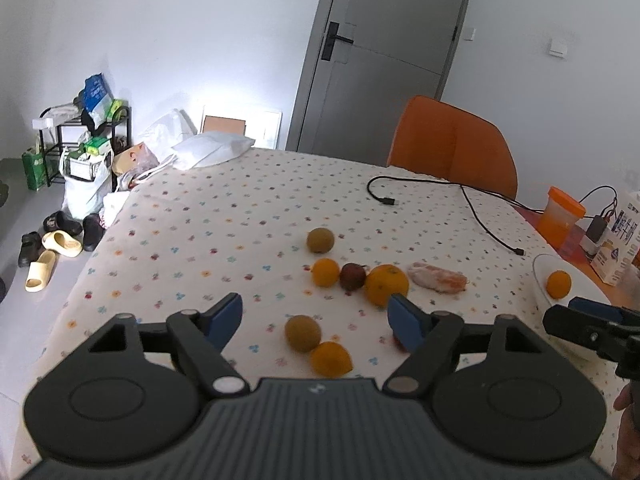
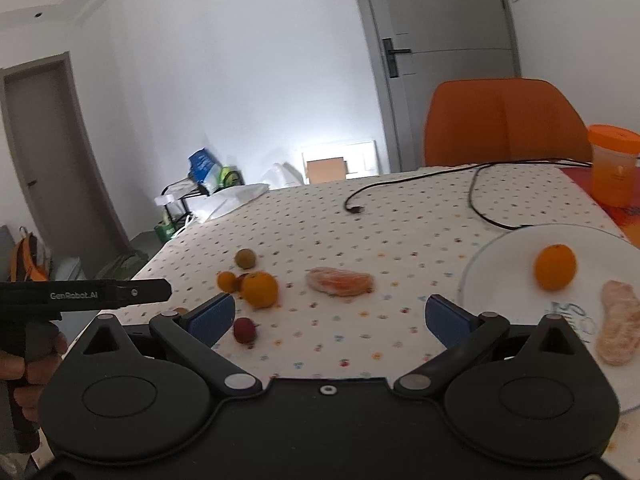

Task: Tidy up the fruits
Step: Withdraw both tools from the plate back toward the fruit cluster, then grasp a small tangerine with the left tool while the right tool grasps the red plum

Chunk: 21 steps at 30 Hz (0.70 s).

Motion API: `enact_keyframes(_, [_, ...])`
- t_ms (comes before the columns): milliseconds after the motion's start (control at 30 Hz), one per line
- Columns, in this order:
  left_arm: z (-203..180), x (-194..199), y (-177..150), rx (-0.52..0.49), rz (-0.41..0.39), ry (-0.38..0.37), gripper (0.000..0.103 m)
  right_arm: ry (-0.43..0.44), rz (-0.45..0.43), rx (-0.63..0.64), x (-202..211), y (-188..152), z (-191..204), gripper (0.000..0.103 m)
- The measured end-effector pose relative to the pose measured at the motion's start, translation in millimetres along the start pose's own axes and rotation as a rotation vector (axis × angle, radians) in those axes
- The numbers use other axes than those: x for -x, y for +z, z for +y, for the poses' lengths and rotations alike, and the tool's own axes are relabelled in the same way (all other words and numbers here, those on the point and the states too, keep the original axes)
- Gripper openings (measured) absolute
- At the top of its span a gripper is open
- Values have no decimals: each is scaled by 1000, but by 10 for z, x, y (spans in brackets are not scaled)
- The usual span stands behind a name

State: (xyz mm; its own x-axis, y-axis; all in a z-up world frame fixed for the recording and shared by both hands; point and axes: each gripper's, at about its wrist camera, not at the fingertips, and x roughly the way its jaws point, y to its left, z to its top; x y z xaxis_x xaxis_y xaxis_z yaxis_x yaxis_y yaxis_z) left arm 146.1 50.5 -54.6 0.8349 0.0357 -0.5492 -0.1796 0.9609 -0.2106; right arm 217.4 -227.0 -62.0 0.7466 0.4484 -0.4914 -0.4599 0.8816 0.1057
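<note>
Fruit lies scattered on the flowered tablecloth (image 1: 224,216). My left gripper (image 1: 316,320) is open above a kiwi (image 1: 303,333) and an orange (image 1: 331,359), touching neither. Beyond it sit a small orange (image 1: 325,272), a dark red fruit (image 1: 353,276), a large orange (image 1: 386,284), another kiwi (image 1: 320,240) and a peeled citrus piece (image 1: 438,278). My right gripper (image 2: 330,316) is open and empty over bare cloth, left of the white plate (image 2: 500,248). The plate holds an orange (image 2: 555,267) and a peeled piece (image 2: 618,328). A red lychee (image 2: 244,330) lies near the right gripper's left finger.
A black cable (image 1: 472,204) snakes across the far side of the table. An orange lidded cup (image 1: 560,216) and a milk carton (image 1: 618,248) stand at the right. An orange chair (image 1: 452,148) is behind the table. Shoes and bags clutter the floor at left.
</note>
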Motion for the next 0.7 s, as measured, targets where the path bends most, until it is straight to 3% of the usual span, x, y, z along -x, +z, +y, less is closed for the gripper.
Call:
enact_keyframes(267, [78,-26,-93,29,22,-27,62,42,29,30,-121,-23,197,90])
enact_keyframes(433, [132,-81,-169,62,50,-31,53,74,66,40,-252,-53,283,78])
enact_keyframes(600, [136,-108,-226,83,76,-64,44,126,113,46,-386,-83,355,58])
enact_keyframes(700, [120,-140,-261,94,90,-80,41,135,129,49,-455,-101,394,57])
